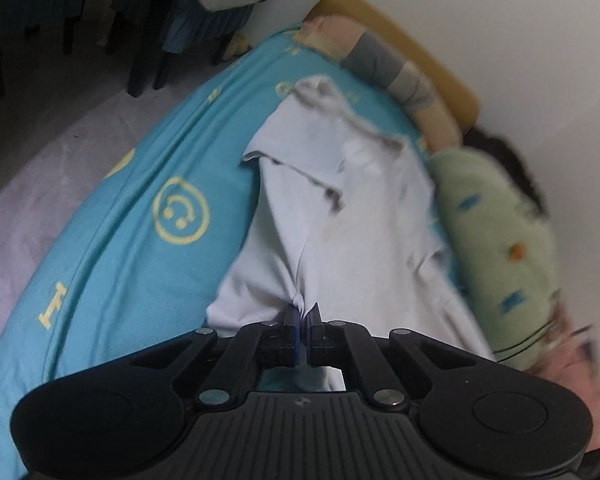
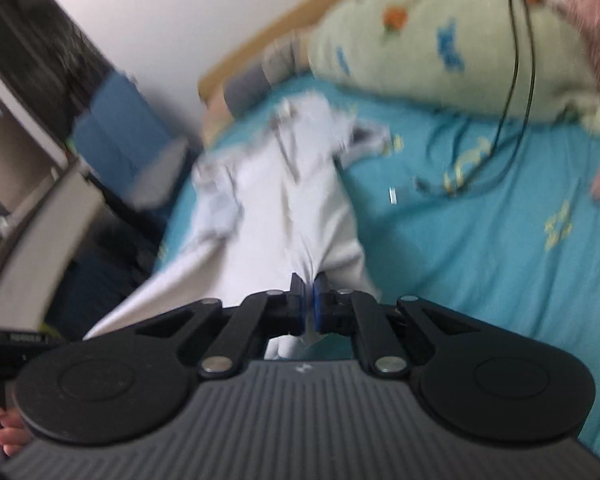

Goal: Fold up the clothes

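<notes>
A white short-sleeved shirt (image 1: 352,216) lies stretched over a turquoise bedsheet (image 1: 140,184), its sleeve and collar end far from me. My left gripper (image 1: 303,312) is shut on a pinch of the shirt's near edge, and the cloth fans out from the jaws. In the right wrist view the same white shirt (image 2: 296,200) runs away from my right gripper (image 2: 309,285), which is shut on another bunch of its near edge. That view is blurred. The sheet (image 2: 480,240) spreads to the right of the shirt.
A pale green patterned pillow (image 1: 496,236) and a striped bolster (image 1: 384,60) line the wall side of the bed. Dark chairs (image 1: 60,20) stand on the floor beyond. A black cable (image 2: 508,92) trails over the sheet, pink fabric (image 2: 588,20) sits at right, and shelving (image 2: 32,184) at left.
</notes>
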A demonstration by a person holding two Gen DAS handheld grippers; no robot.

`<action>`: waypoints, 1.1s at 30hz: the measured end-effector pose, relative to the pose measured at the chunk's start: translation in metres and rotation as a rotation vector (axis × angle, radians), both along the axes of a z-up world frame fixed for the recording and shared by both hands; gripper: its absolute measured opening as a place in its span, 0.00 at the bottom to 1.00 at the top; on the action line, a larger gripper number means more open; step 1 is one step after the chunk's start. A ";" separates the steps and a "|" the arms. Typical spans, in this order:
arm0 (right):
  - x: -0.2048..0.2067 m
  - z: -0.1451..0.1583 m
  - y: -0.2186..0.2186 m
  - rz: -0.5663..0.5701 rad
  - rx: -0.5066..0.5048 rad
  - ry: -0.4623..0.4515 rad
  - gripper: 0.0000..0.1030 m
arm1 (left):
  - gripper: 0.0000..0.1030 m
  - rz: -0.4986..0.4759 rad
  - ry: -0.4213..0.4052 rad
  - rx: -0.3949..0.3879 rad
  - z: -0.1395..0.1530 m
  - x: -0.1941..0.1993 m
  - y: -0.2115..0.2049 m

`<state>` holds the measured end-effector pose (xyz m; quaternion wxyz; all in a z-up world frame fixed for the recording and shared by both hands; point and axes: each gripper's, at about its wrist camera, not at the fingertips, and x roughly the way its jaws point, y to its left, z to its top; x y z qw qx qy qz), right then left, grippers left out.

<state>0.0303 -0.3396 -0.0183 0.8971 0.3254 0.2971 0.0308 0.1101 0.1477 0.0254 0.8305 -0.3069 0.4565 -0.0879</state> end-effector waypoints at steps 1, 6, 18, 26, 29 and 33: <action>-0.002 0.012 -0.006 -0.012 0.021 -0.021 0.06 | 0.02 0.011 -0.015 -0.048 0.012 -0.002 0.010; -0.010 0.031 -0.045 -0.087 0.100 -0.007 0.06 | 0.02 0.069 0.023 -0.123 0.015 -0.009 0.054; -0.007 -0.055 -0.061 -0.197 0.023 0.380 0.09 | 0.27 0.047 0.221 0.112 -0.036 -0.001 0.076; 0.001 -0.024 -0.044 -0.195 -0.102 0.252 0.80 | 0.60 -0.008 0.105 0.112 -0.022 0.044 0.049; 0.023 -0.016 -0.025 -0.117 -0.098 0.199 0.79 | 0.61 0.020 0.055 0.079 -0.028 0.081 0.032; 0.050 -0.028 0.002 -0.025 -0.164 0.133 0.79 | 0.61 0.074 -0.003 0.081 -0.051 0.136 0.000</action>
